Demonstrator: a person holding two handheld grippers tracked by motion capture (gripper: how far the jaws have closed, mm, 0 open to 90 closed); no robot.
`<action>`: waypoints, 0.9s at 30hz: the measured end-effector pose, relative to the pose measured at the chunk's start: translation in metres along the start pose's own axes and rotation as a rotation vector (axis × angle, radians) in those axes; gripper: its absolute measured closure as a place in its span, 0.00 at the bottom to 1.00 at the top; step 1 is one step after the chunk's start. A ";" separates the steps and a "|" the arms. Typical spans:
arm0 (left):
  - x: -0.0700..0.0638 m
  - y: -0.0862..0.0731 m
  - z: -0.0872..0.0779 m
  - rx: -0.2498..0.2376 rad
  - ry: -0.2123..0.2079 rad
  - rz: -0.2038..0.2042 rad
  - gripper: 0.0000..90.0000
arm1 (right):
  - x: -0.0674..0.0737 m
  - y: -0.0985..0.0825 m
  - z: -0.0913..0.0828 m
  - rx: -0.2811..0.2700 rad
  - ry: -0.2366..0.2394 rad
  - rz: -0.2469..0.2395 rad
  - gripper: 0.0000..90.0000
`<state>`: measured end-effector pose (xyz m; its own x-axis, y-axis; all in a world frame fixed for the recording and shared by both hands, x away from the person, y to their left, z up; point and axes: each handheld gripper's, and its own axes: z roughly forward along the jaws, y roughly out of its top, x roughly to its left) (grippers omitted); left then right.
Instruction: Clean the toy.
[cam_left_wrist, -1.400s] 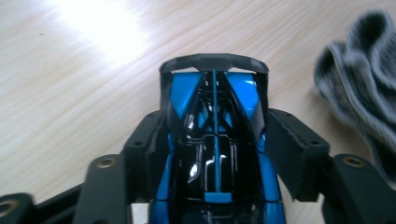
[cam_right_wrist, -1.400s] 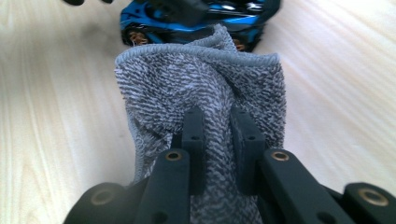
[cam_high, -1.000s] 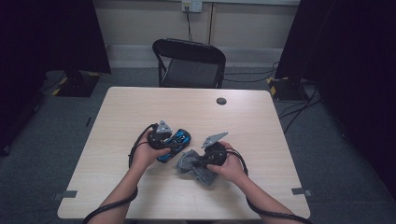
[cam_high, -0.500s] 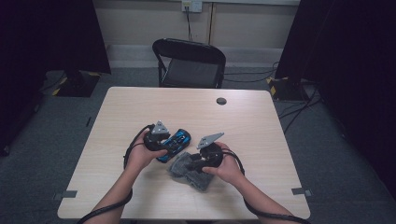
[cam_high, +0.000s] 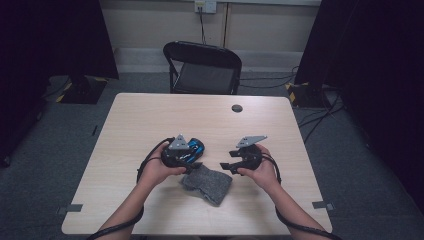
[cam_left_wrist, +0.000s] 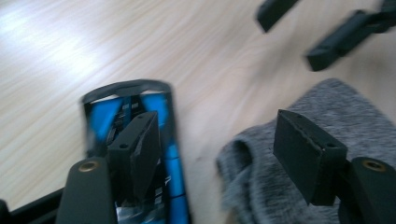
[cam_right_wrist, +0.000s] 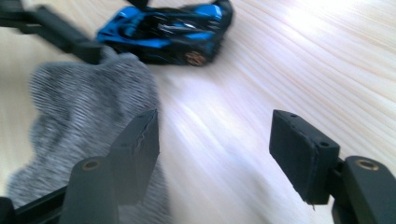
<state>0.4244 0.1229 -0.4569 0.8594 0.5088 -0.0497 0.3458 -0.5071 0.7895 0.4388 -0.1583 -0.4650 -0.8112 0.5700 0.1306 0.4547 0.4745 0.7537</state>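
A blue and black toy car lies on the wooden table. A crumpled grey cloth lies right in front of it. My left gripper hovers over both, one jaw above the car, the other above the cloth. Its jaws have just been opening and press on nothing. My right gripper stands to the right of the cloth. Its jaws have also just been opening, with bare table between them.
A small round black disc sits near the table's far edge. A black folding chair stands behind the table. Cables trail from both grippers over the front edge. Dark curtains hang at both sides.
My right gripper has let go of the grey cloth and drawn away to the right. The cloth now lies loose on the table. My left gripper has shifted slightly over the car.
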 end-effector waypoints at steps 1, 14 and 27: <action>-0.003 0.000 0.001 -0.002 -0.016 0.007 0.34 | -0.003 -0.002 -0.001 -0.003 -0.010 0.010 0.38; -0.045 -0.004 0.013 0.019 -0.178 0.133 0.35 | -0.015 -0.011 -0.004 -0.012 -0.042 0.033 0.38; -0.053 -0.025 0.031 0.100 -0.197 0.192 0.34 | -0.018 -0.010 0.004 -0.018 -0.047 0.009 0.38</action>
<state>0.3823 0.0870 -0.4932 0.9658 0.2574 -0.0307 0.1970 -0.6522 0.7320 0.4505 -0.1707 -0.4777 -0.7890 0.6049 0.1075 0.4549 0.4574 0.7641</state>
